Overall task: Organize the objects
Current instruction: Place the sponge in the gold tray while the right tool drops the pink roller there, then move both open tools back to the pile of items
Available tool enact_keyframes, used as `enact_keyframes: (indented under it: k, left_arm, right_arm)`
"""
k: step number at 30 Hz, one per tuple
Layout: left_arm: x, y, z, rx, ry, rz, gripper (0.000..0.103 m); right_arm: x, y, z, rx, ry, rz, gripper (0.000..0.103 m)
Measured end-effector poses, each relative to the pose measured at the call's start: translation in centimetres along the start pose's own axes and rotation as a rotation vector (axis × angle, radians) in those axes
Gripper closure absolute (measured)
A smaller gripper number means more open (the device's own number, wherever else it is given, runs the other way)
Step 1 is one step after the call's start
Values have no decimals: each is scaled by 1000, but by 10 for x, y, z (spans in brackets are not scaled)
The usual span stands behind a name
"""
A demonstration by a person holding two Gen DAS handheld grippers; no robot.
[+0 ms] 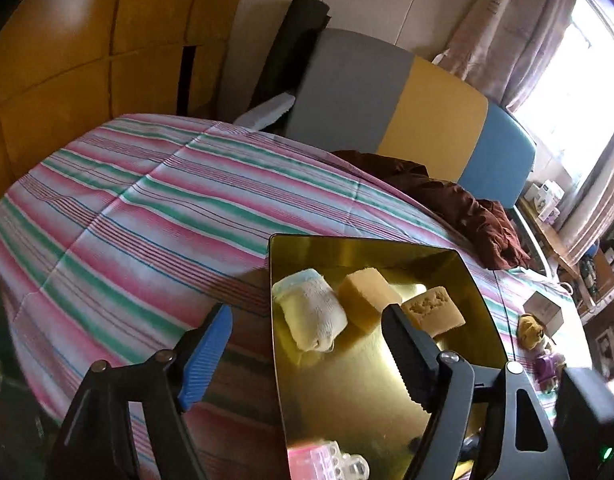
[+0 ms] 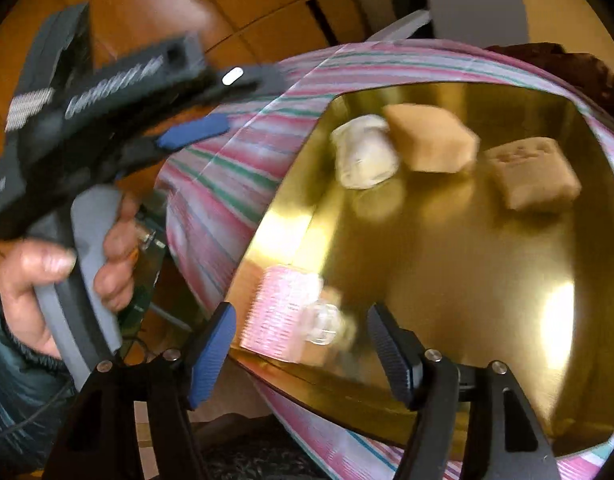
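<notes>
A gold tray (image 1: 459,360) lies on a striped tablecloth (image 1: 147,208). At its far end sit a rolled white cloth (image 1: 311,314), a yellow sponge (image 1: 369,294) and a tan sponge (image 1: 435,310). A pink ribbed item (image 2: 283,312) and a clear plastic piece (image 2: 323,322) lie at the tray's near edge. My left gripper (image 1: 307,320) is open over the tray's left rim, nothing between its fingers. My right gripper (image 2: 302,316) is open just short of the pink item, pads apart from it. A hand (image 2: 67,280) holds the left gripper's handle; its blue pad (image 2: 195,132) shows at upper left.
A crumpled brown cloth (image 1: 459,208) lies on the table behind the tray. A grey, yellow and blue cushion (image 1: 387,112) stands beyond it. A plush toy (image 1: 535,332) and a small box (image 1: 545,310) sit to the right. Orange wooden panels (image 1: 67,60) fill the left.
</notes>
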State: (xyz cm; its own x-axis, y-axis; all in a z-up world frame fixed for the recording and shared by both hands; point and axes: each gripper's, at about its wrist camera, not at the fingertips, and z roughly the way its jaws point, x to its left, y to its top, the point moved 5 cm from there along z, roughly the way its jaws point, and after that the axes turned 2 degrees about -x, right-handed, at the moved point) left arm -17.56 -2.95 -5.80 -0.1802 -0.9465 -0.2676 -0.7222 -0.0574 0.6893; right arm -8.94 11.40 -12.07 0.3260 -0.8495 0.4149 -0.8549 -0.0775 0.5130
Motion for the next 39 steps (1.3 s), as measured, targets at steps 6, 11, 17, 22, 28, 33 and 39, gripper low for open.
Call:
enact_keyframes:
  k: [6, 11, 17, 22, 28, 33, 39]
  left_arm:
    - [-24, -17, -23, -63, 56, 63, 11]
    - [-47, -31, -35, -108, 83, 103, 3]
    - [-73, -45, -42, -129, 91, 157, 1]
    - [-90, -53, -47, -138, 81, 201, 0]
    - [-108, -62, -48, -134, 60, 244, 0]
    - [-122, -69, -47, -123, 51, 279, 0]
    - [-141, -77, -46, -126, 51, 352, 0]
  right_arm:
    - [-30, 0, -38, -96, -196, 21, 31]
    - [-47, 0, -66, -157, -322, 7, 27]
    - [-63, -9, -85, -211, -452, -4, 23]
    - [-74, -15, -104, -271, -457, 39, 23]
    - [-86, -21, -110, -276, -475, 65, 24]
    - [-95, -26, -115, -280, -482, 75, 26]
    - [-113, -35, -125, -280, -491, 121, 26]
